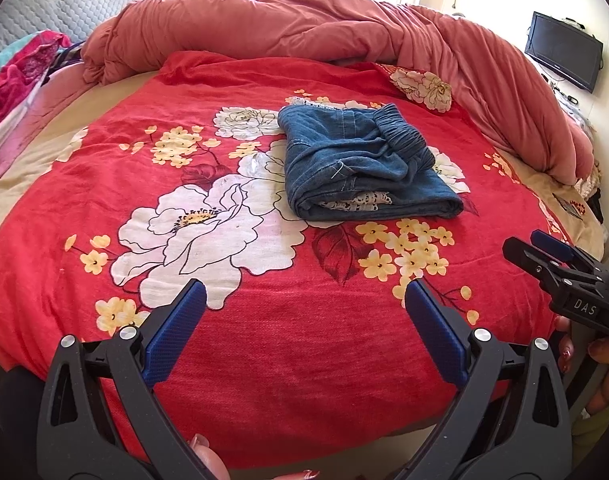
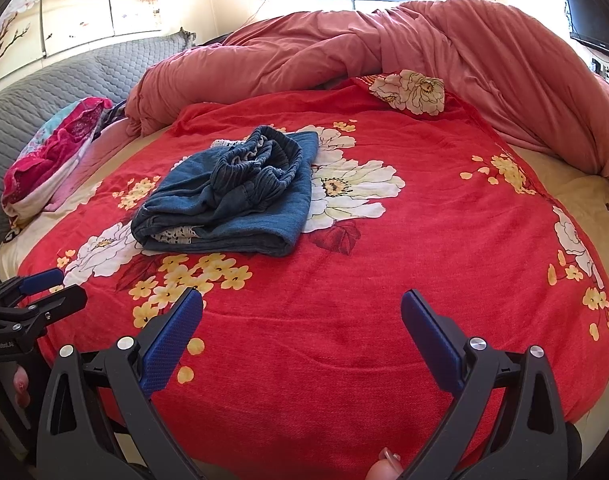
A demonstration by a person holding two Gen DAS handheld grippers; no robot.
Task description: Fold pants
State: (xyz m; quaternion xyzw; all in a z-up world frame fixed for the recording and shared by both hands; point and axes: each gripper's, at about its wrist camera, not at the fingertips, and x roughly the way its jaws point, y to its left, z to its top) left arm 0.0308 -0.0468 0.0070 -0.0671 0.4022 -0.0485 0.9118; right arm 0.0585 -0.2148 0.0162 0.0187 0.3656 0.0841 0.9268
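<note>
We held the left gripper (image 1: 304,300) and right gripper (image 2: 302,308) spread and empty; the folded denim pants (image 1: 360,160) lay well ahead of both, with only the bunched waistband seemingly needing flattening.

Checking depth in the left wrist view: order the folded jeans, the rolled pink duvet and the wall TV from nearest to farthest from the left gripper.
From the left gripper:
1. Folded jeans, mid-bed, slightly right.
2. Pink duvet, along the far edge.
3. TV, on the wall, far right.

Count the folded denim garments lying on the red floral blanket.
1. The folded denim pants lie mid-blanket, beyond both open grippers, left gripper and right gripper; white lace shows between their layers, so another piece may be hidden.
</note>
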